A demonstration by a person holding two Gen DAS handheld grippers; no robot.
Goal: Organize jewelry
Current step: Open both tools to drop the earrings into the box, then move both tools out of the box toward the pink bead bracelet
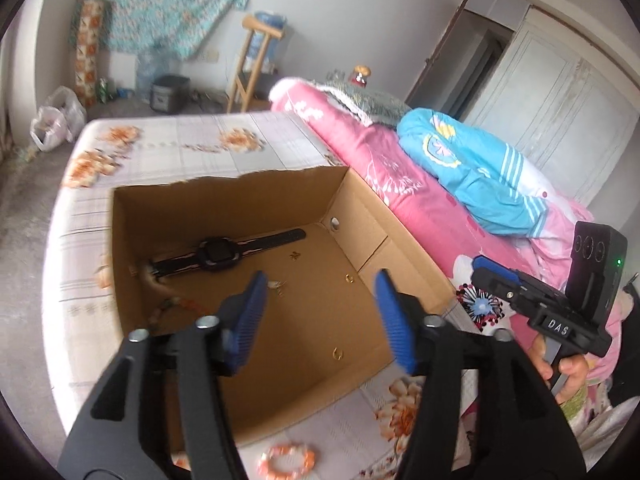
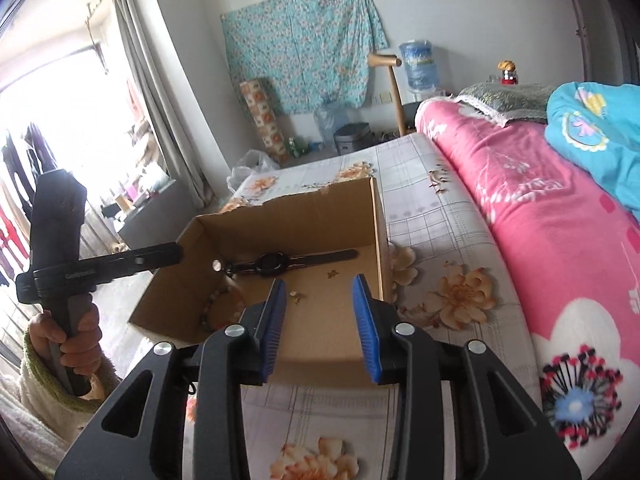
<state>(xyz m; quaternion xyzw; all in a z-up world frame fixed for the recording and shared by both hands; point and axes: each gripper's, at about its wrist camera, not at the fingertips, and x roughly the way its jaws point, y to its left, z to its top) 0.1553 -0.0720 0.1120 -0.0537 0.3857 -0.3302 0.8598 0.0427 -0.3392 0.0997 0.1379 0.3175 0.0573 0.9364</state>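
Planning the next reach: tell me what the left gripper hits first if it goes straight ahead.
Probably the bare floor of the cardboard box: the open left gripper points down into it, between the black watch and a small gold ring. Depth is uncertain.

pink blanket (image 1: 404, 184) | blue quilt (image 1: 472, 160) | teal wall cloth (image 2: 304, 40) | water jug (image 2: 418, 66)

Both tools share one build. The left gripper (image 1: 320, 304) has matte black plastic arms with long triangular cut-outs, four round silver screw heads at the pivots, and two blue ribbed pads (image 1: 252, 312) as fingers. The right gripper (image 2: 320, 320) looks the same: black arms, silver screws, blue ribbed pads (image 2: 368, 328).

From the left camera, the right tool carries a black box with three round dials, a small green light, and white letters "DAS". The right hand (image 1: 560, 368) shows bare skin. The left hand (image 2: 68, 340) is bare too, with a cream sleeve (image 2: 44, 392) edged in green at the wrist.
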